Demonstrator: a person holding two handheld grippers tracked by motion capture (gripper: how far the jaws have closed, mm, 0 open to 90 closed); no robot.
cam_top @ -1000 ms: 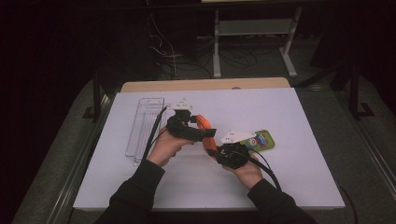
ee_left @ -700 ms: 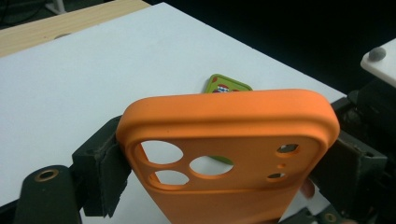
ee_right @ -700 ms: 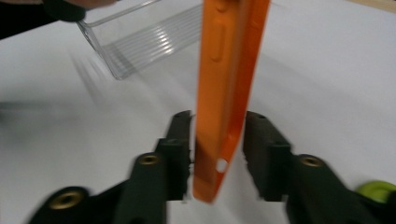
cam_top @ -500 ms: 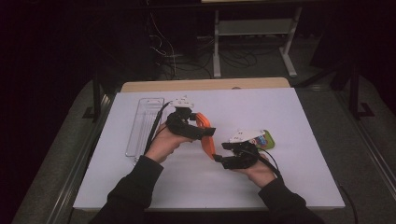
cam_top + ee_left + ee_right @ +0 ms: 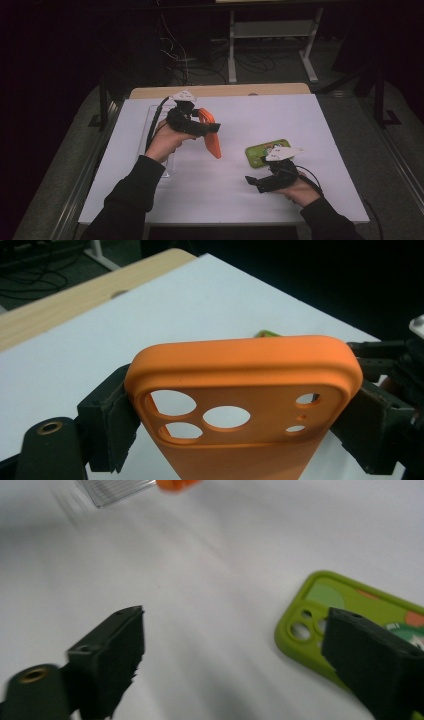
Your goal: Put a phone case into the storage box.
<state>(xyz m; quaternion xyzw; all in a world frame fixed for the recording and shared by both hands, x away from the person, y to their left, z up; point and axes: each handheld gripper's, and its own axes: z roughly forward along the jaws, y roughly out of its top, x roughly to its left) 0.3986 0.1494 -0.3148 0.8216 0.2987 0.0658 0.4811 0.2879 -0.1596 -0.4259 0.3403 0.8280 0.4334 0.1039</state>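
Note:
My left gripper (image 5: 214, 129) is shut on an orange phone case (image 5: 212, 137) and holds it in the air over the white table, left of the middle. In the left gripper view the black pads (image 5: 107, 425) clamp both long edges of the orange case (image 5: 245, 385), camera holes facing me. A green phone case (image 5: 261, 151) lies flat on the table at the right. My right gripper (image 5: 251, 181) stands open just in front of it, low over the table. In the right gripper view its jaws (image 5: 240, 665) are wide apart and empty, the green case (image 5: 320, 610) beside the right jaw.
A clear plastic tray (image 5: 152, 116) lies at the table's left, partly under the left forearm. The white table top (image 5: 325, 120) ends in a wooden strip (image 5: 225, 90) at the far side. Cables and a metal stand (image 5: 270, 30) sit on the dark floor beyond.
The right gripper has drawn away from the orange case, toward the near edge and to the right, and stands open. The left gripper keeps the orange case, now turned more upright.

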